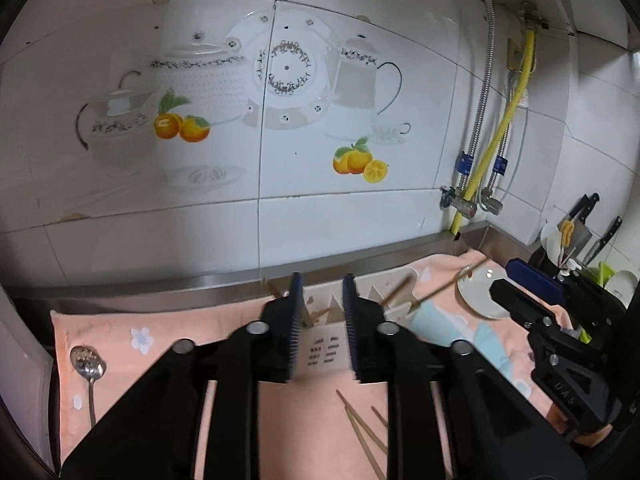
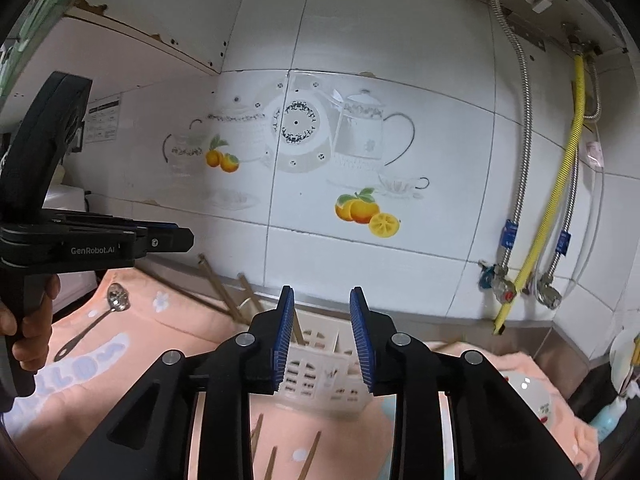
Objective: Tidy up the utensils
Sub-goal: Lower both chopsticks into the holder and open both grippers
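The left claw (image 1: 322,328) hangs with its jaws parted and nothing between them, above a peach towel (image 1: 168,332) spread on the steel counter (image 1: 160,286). The right claw (image 2: 322,340) is likewise spread and empty, poised just in front of a white slotted utensil basket (image 2: 320,380) that stands on the towel near the tiled wall (image 2: 360,40). Several wooden chopsticks (image 1: 360,432) lie loose on the towel below the claws, while others lean in or against the basket. A metal spoon (image 1: 88,364) lies on the towel's left end, well apart from the basket. A small white dish (image 1: 478,292) sits to the right, a chopstick resting across it.
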The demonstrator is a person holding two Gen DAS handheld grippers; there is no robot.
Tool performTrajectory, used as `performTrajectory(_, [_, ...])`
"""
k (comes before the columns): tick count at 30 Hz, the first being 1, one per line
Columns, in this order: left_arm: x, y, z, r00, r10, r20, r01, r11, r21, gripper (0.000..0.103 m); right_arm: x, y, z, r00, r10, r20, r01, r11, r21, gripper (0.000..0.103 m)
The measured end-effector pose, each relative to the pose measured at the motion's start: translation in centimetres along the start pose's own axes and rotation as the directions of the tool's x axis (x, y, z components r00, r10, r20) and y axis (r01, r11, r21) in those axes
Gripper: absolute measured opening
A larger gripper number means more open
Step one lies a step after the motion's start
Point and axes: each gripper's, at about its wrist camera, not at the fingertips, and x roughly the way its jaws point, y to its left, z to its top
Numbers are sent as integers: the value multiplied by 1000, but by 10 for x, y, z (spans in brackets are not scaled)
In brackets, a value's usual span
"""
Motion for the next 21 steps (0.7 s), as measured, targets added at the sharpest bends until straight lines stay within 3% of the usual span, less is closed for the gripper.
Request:
performTrajectory(11, [-23,2,-53,999,13,-45,-14,999,-39,55,-42,14,-46,997,31,-74,-31,1000,-4,38])
performTrajectory(21, [-22,3,-103,991,32,-131,-39,998,-53,62,-57,28,-107,976,54,-209,-54,999,7,38])
